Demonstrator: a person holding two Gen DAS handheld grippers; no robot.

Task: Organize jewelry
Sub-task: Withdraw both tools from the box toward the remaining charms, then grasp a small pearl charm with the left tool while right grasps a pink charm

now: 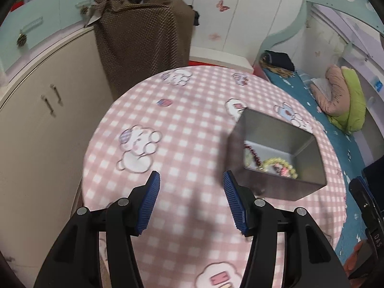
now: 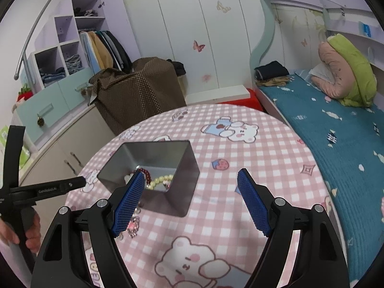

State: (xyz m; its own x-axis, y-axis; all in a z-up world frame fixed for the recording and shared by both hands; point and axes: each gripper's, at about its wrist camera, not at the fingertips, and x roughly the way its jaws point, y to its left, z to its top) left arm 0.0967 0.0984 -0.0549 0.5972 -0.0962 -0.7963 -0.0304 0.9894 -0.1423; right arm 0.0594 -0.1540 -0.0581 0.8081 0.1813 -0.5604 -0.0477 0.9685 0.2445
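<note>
Blue ribbed pads line the fingers of both tools, and both pairs stand apart with nothing between them: the left gripper (image 1: 190,201) hovers over bare pink-and-white checked cloth on the round worktop (image 1: 182,129), the right gripper (image 2: 192,201) just before the open grey metal box (image 2: 184,192). Inside that box lie a pale yellow-green bead bracelet (image 2: 161,180) and a dark red bead bracelet (image 2: 146,174), so most of the sorting looks done. One small pink-and-silver trinket (image 2: 133,226) lies on the cloth close to the box's near corner, half hidden by the right tool's left finger; picking it up seems the next move, calling for a short reach down and a gentle pinch. Only the right wrist view shows this trinket, and the person's hand (image 2: 28,232) gripping the left tool; the left wrist view looks deeper into the box.
</note>
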